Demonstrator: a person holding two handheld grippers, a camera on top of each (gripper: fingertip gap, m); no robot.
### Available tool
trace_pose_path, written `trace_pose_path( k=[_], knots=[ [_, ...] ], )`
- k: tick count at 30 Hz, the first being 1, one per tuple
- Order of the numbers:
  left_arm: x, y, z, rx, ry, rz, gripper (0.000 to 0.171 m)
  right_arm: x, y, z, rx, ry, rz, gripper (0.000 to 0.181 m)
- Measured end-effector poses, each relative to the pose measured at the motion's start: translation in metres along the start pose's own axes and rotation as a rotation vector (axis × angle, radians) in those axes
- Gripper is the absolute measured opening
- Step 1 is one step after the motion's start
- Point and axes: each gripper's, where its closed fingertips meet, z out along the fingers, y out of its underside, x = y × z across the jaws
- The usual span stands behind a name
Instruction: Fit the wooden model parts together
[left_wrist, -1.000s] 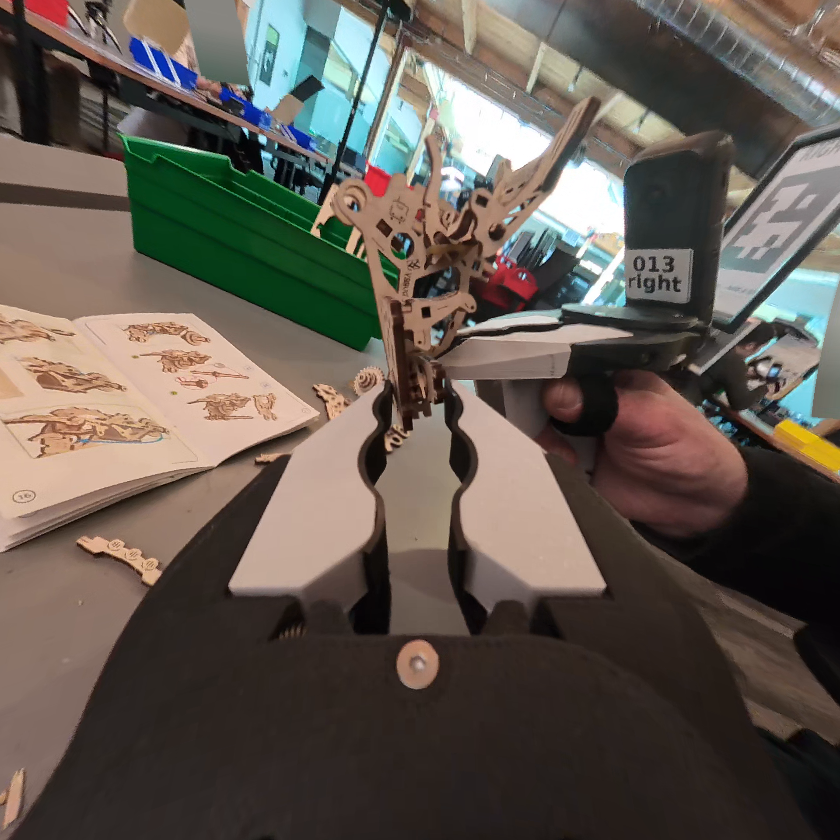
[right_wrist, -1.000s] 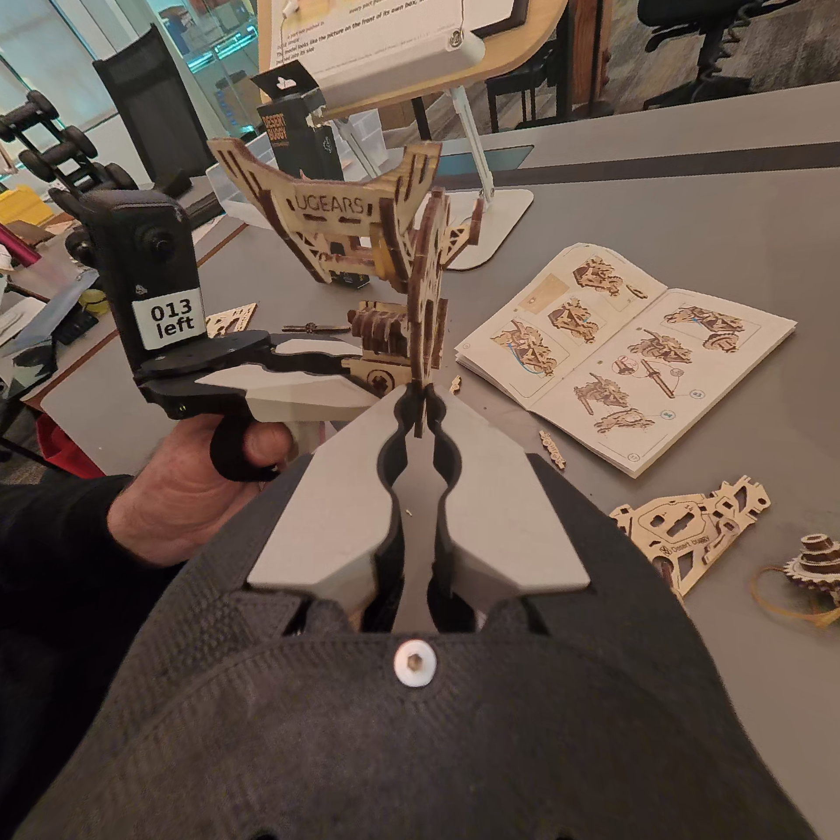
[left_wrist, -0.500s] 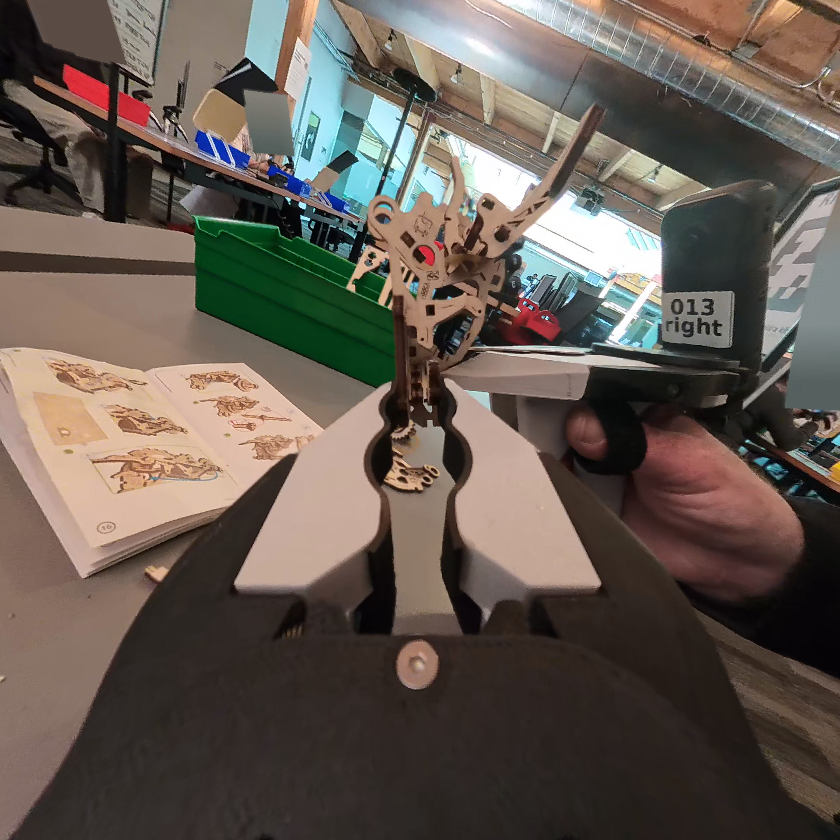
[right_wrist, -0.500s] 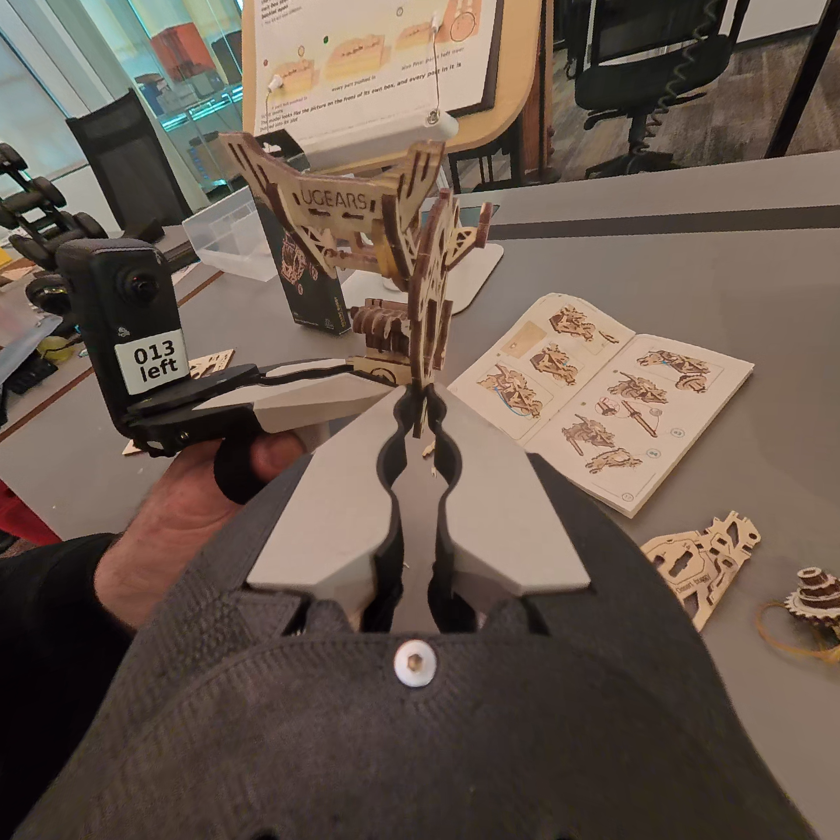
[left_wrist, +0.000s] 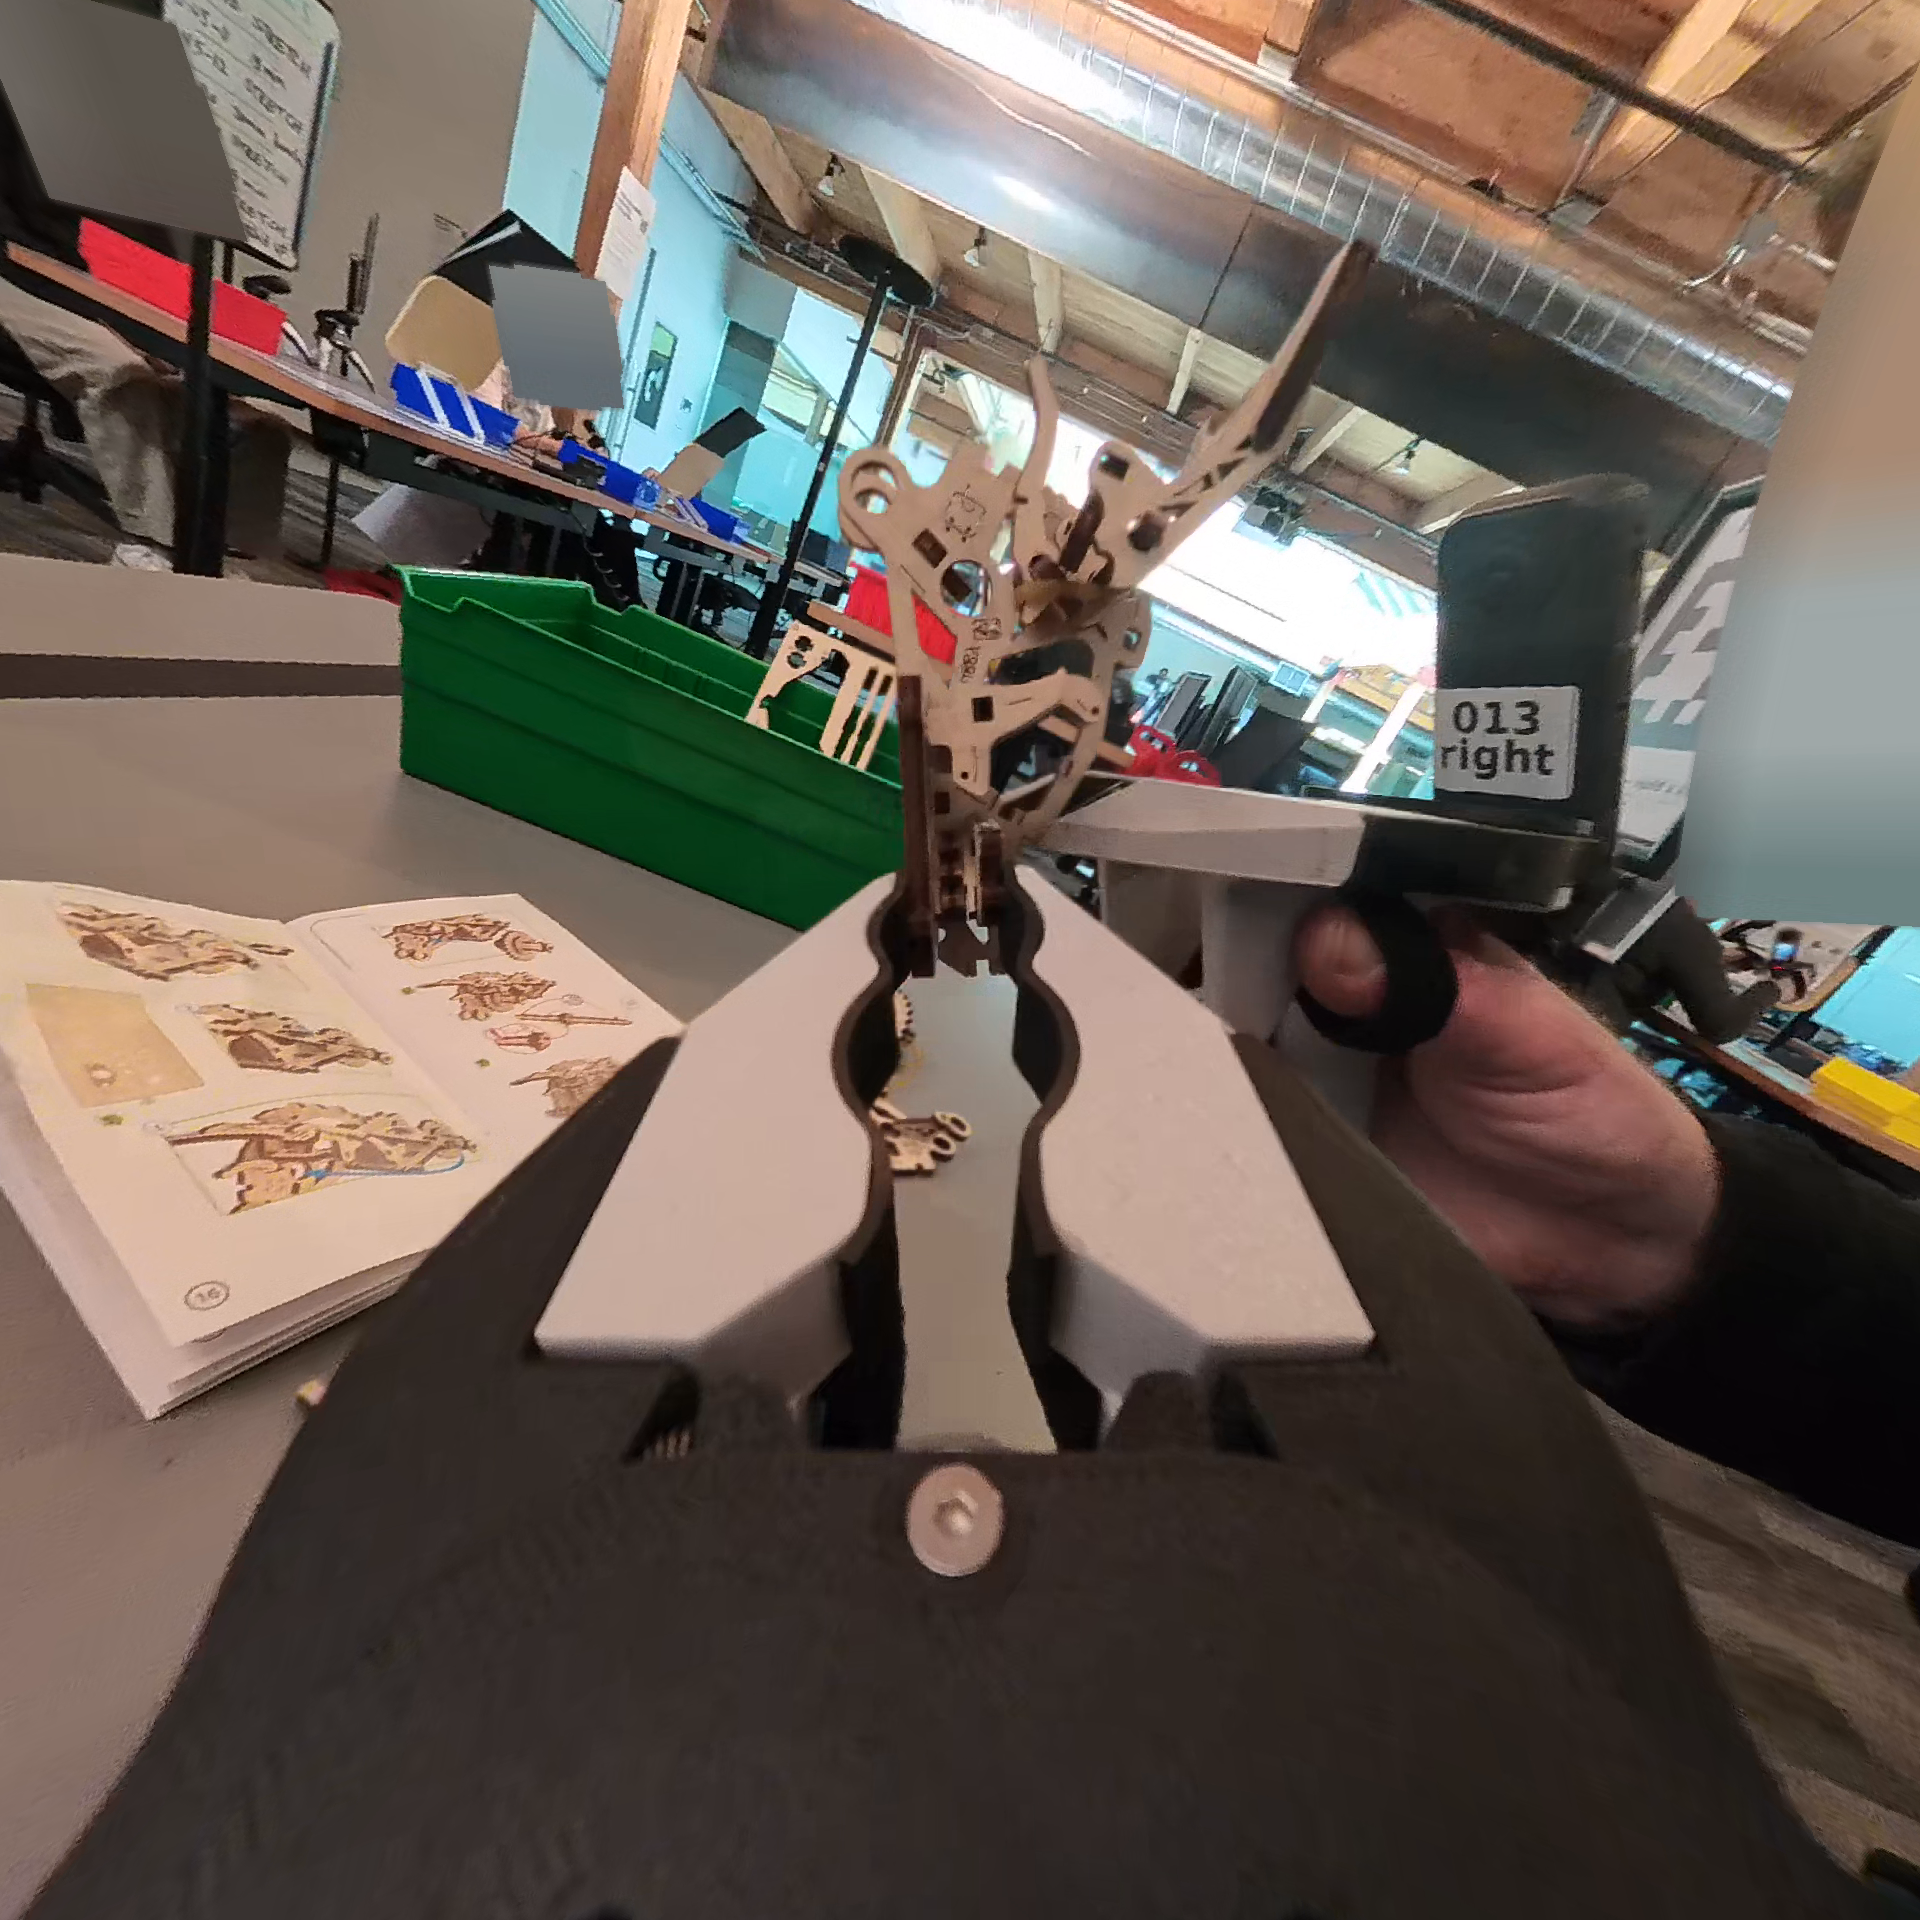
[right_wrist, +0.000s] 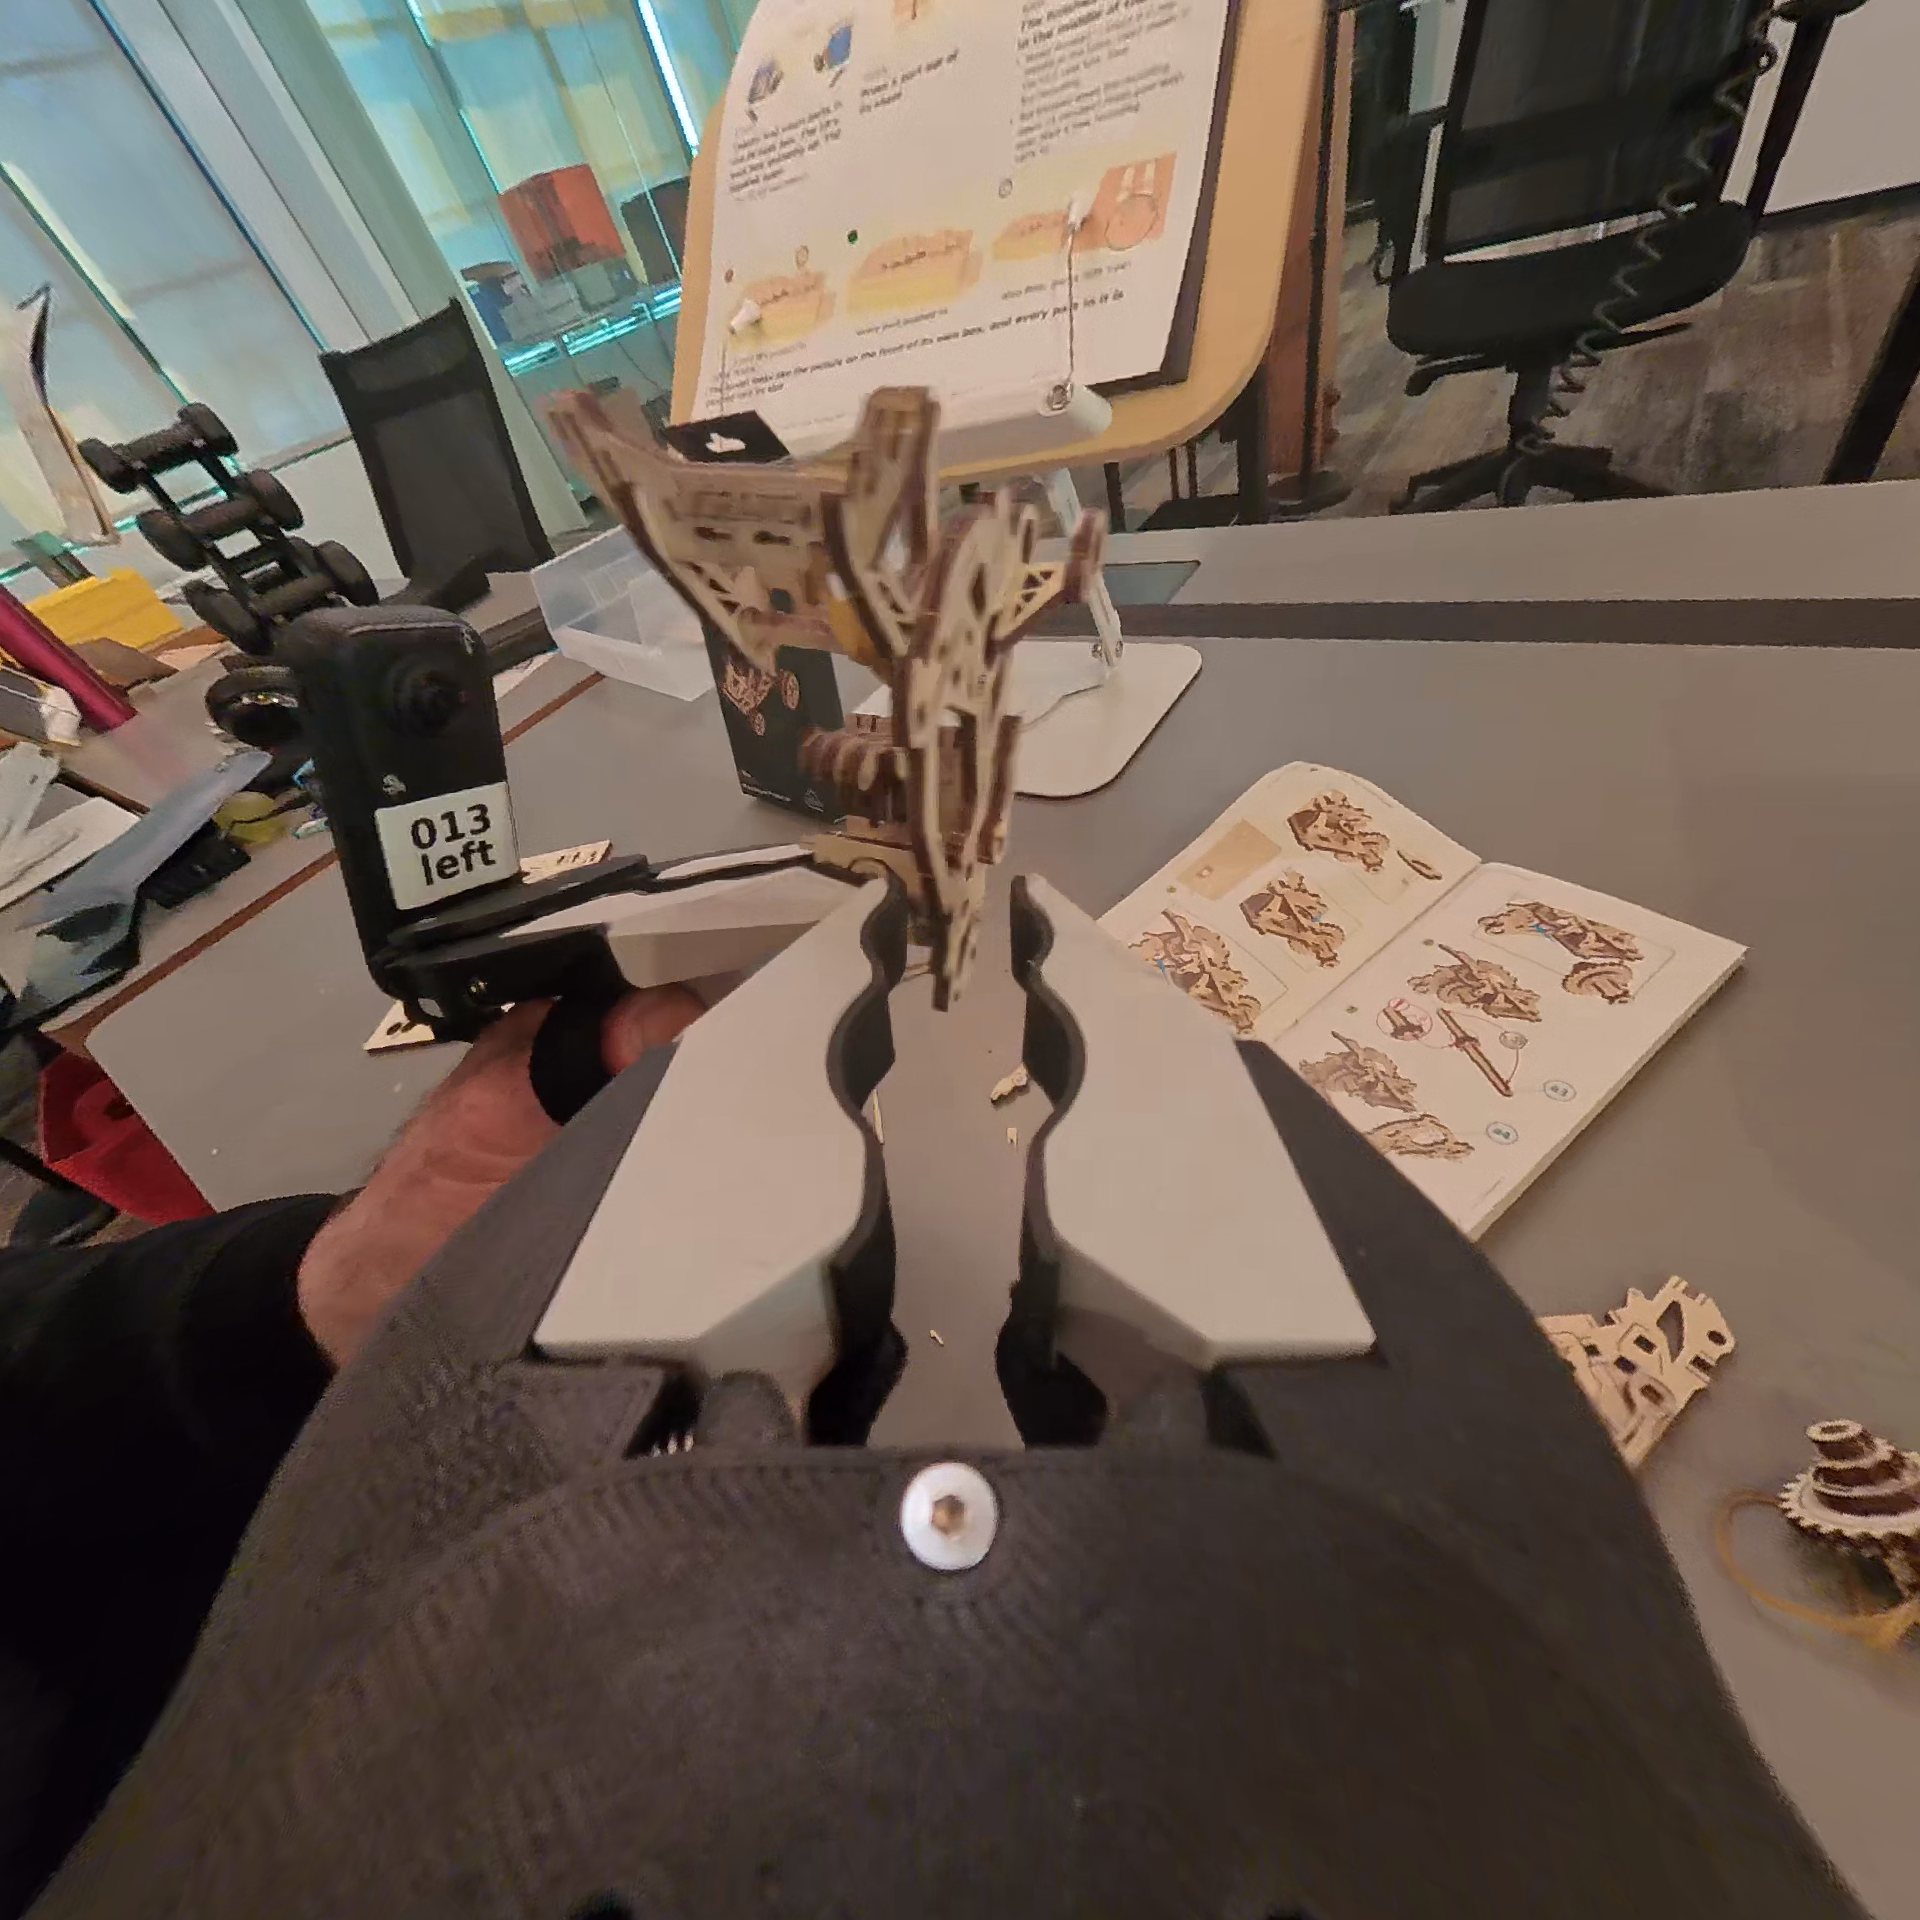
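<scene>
The left claw was clamped tight on the bottom edge of the wooden model, holding it upright above the grey counter. Over in the right wrist view, the right claw stood with its jaws apart, the model's lower tip hanging between the fingertips with a gap on each side, touching neither as far as could be seen. Each claw carried a black camera block with a white printed sticker, lettering plain to see on both. The model itself bore small engraved marks on its plates, blurred in the right view. On the counter lay an open instruction booklet showing pictured steps, with a page number circled in one corner. Far off stood a tilted board with a printed instruction sheet on a white stand, and a dark product box just in front of it, partly hidden by the model. A long green bin sat at the far side, right behind the model in the left view. Loose pieces were scattered near: a flat cut-out panel, a small gear stack with a rubber band, and wood crumbs between the right claw's fingers. A person's hand gripped the right handle.
</scene>
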Motion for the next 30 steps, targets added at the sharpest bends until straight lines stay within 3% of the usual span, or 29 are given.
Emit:
trace_pose_path(
  k=[6,10,13,23,30],
  knots=[
    [0.002,-0.005,0.000,0.035,0.064,-0.072,0.013,-0.015,0.002,0.000,-0.036,-0.083,-0.078,0.018],
    [0.005,-0.007,0.000,0.036,0.076,-0.049,0.013,-0.016,0.001,0.001,-0.047,-0.035,-0.159,0.020],
    [0.006,-0.007,0.000,0.036,0.073,-0.044,0.014,-0.013,-0.001,0.000,-0.053,-0.009,-0.189,0.011],
    [0.002,-0.005,0.001,0.006,0.023,0.003,0.014,-0.006,-0.001,0.003,-0.077,0.072,-0.237,0.002],
    [0.008,-0.013,0.000,0.001,0.094,-0.036,0.014,-0.012,-0.008,0.001,-0.047,-0.005,-0.243,0.003]
  ],
)
